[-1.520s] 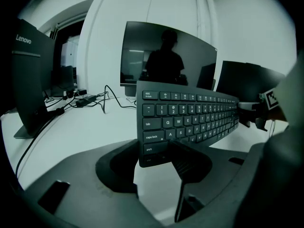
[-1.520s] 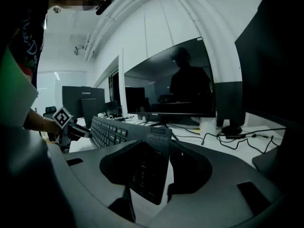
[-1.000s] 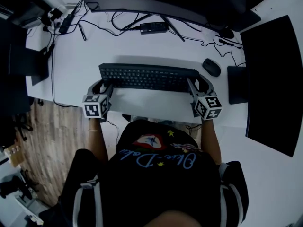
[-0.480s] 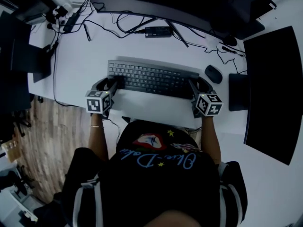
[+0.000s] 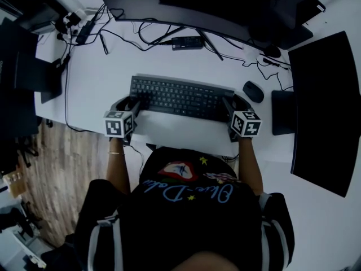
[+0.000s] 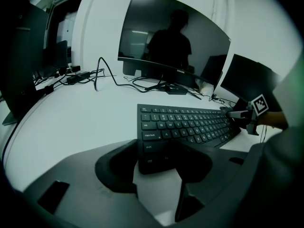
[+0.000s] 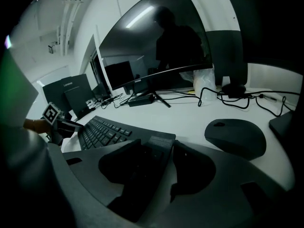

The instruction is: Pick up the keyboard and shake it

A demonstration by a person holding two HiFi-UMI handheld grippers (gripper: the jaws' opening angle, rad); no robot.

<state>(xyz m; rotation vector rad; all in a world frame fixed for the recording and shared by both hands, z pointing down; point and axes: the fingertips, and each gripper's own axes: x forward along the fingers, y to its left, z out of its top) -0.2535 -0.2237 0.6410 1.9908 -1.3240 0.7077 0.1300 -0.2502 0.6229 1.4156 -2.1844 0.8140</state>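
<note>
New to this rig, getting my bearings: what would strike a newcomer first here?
Midway across the white desk, the flat black keyboard has each end between a gripper's jaws: left gripper and right gripper, whose jaws have just been opening. Behind looms a wide curved dark monitor.

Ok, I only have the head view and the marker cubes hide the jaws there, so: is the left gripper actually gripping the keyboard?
Observer: Yes. In the left gripper view, the left gripper has its jaws closed on the keyboard at the ctrl-key corner.
Operator: And the right gripper?
Observer: In the right gripper view, the right gripper has the keyboard's right end between its jaws, which have just been opening.
</note>
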